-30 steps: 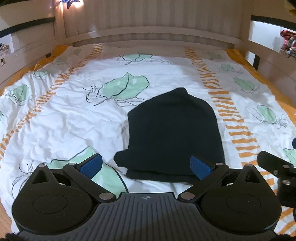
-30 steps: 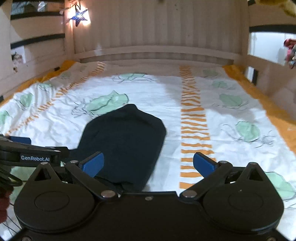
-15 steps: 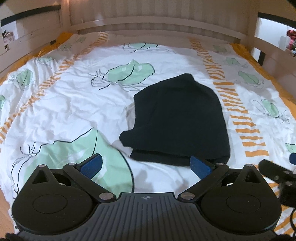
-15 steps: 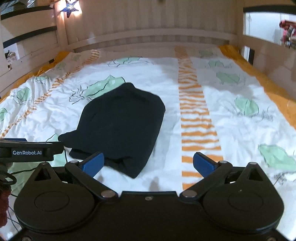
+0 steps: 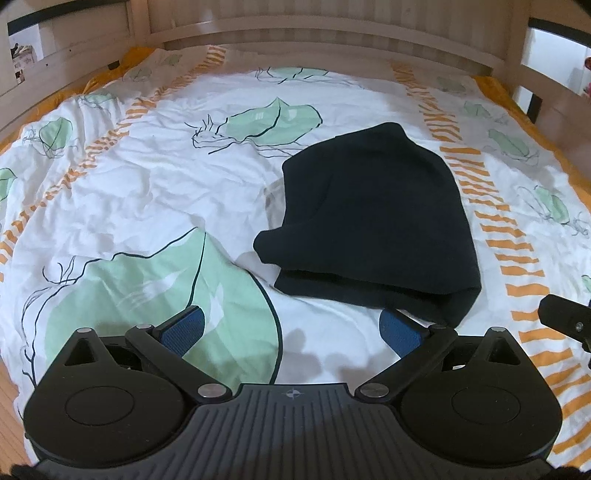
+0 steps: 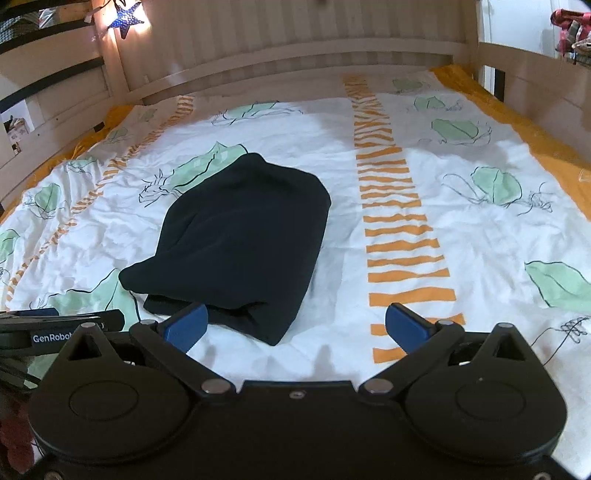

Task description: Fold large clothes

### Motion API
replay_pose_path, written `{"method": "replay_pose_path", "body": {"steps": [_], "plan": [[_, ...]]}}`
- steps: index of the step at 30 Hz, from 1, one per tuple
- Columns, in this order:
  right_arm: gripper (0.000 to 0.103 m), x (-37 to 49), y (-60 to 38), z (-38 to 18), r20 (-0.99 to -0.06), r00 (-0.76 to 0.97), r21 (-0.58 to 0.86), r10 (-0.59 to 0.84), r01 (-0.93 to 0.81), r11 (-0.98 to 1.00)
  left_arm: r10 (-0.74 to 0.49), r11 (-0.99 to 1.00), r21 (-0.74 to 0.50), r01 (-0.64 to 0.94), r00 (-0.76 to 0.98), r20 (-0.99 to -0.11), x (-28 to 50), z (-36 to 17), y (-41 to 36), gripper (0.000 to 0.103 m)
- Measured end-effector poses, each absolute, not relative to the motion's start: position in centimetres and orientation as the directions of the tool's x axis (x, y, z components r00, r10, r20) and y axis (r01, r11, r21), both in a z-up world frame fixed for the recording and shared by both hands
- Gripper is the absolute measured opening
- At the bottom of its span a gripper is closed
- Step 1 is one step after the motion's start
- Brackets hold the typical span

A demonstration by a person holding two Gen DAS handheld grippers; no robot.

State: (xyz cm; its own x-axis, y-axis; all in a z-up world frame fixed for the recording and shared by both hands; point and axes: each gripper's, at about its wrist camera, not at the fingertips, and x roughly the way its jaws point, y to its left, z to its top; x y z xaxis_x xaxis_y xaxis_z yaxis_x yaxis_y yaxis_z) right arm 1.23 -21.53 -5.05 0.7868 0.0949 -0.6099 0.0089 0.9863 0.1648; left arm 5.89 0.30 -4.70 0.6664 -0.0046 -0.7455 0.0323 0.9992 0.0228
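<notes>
A dark navy garment lies folded in a compact stack on the bed, with a corner sticking out to the left; it also shows in the right wrist view. My left gripper is open and empty, just short of the garment's near edge and left of it. My right gripper is open and empty, above the near right corner of the garment. Part of the right gripper shows at the right edge of the left view, and the left gripper shows at the left of the right view.
The bed cover is white with green leaf prints and orange stripes, and is wrinkled. A wooden headboard and side rails enclose the bed. A lit star lamp hangs at the far left.
Both grippers have pulled back and risen from the garment, which now lies farther ahead of the fingers. The garment has not moved and both grippers stay open.
</notes>
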Motion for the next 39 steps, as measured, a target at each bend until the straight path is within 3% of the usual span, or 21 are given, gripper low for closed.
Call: {"method": "replay_pose_path", "body": {"steps": [39], "plan": [[0.102, 2.3, -22.3, -7.0, -0.668, 0.733, 0.229, 0.131, 0.035, 0.973, 0.004, 0.996, 0.058, 0.062, 0.644, -0.765, 5.7, -6.0, -0.8, 0.103]]}}
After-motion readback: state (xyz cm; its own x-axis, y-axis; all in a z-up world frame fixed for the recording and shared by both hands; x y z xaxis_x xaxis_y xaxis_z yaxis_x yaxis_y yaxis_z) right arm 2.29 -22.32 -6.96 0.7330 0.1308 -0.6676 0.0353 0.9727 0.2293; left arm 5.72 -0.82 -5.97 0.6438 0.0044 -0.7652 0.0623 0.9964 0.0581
